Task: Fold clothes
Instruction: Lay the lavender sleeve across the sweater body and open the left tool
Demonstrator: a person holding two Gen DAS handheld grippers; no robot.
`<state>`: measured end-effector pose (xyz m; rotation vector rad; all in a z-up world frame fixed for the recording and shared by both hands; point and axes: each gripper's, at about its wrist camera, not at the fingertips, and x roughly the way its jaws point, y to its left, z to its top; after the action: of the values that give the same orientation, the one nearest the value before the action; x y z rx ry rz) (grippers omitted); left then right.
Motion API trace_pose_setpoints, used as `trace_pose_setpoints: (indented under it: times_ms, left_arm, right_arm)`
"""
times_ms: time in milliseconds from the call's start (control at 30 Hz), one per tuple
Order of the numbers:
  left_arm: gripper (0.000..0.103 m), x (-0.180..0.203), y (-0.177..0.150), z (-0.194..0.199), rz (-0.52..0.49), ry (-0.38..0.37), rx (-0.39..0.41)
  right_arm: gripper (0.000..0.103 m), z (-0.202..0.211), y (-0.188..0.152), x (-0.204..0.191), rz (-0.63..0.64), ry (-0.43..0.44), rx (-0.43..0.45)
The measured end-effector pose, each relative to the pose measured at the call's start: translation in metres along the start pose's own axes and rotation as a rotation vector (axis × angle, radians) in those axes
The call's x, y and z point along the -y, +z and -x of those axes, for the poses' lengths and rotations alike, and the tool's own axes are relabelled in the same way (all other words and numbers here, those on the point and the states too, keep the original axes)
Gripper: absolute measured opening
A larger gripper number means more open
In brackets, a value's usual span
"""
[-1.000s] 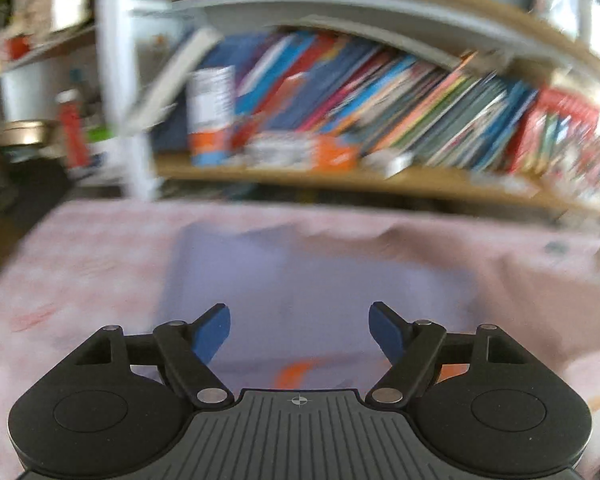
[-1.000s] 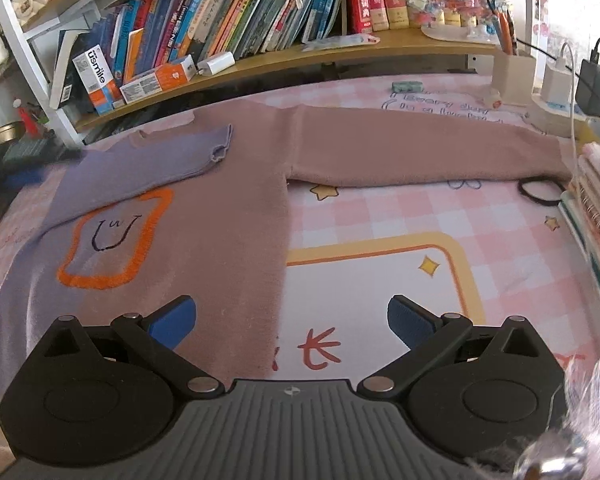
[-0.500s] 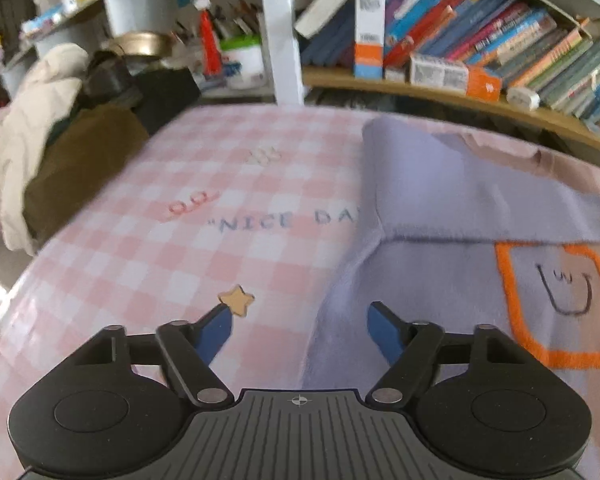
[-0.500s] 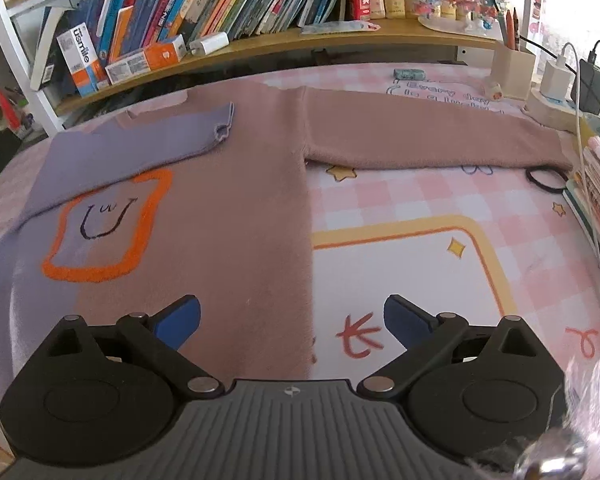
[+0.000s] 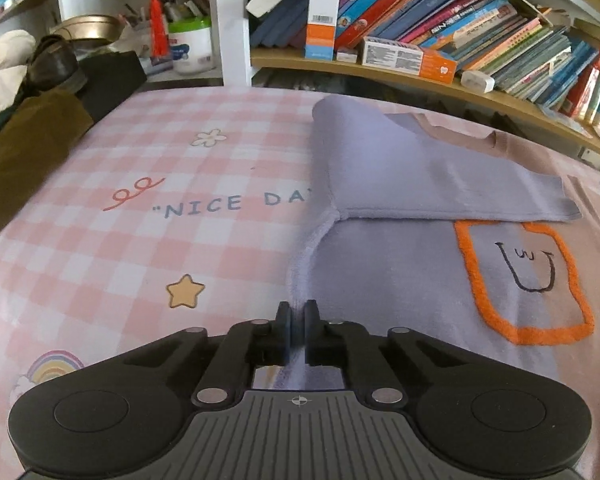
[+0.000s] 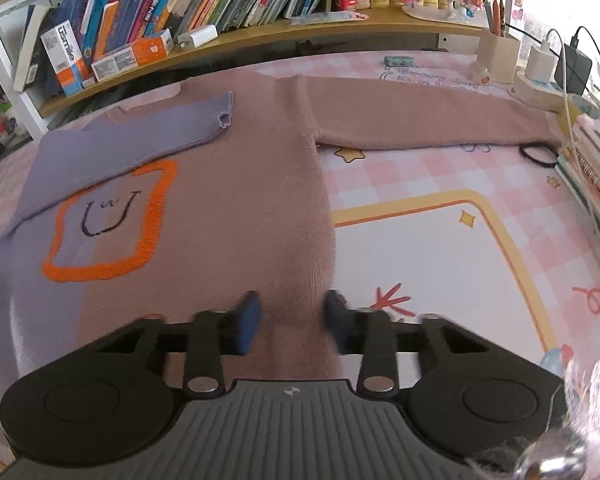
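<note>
While the sweater [image 6: 236,216] lies flat, neckline points toward the bookshelf [image 6: 260,44].

The left gripper [image 5: 297,326] is clamped on the sweater's [image 5: 380,280] lilac side edge, low over its hem. The right gripper [image 6: 293,320] has its blue fingers [image 6: 247,322] part-way apart, straddling the sweater's opposite side edge near the hem.

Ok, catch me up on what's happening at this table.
A person with two handheld grippers is folding a two-tone sweater spread flat on a pink checked tablecloth. The purple sleeve is already folded across the chest; the pink sleeve lies stretched out. The left gripper is shut on the sweater's purple side edge. The right gripper sits over the pink side's lower edge, jaws partly open and motion-blurred.
</note>
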<state>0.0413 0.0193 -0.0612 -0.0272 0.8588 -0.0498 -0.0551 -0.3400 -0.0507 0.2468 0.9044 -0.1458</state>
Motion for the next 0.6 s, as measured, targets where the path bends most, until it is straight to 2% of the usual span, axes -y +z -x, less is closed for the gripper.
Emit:
trace_pose_setpoints:
  times_ms: [167, 600]
  left_arm:
    - [0.005, -0.019, 0.0, 0.002, 0.024, -0.004, 0.0]
    - [0.005, -0.056, 0.003, 0.005, 0.052, 0.068, -0.001]
  right_arm:
    - [0.015, 0.002, -0.006, -0.011, 0.002, 0.027, 0.0]
    - [0.014, 0.001, -0.016, -0.05, 0.063, 0.097, -0.013]
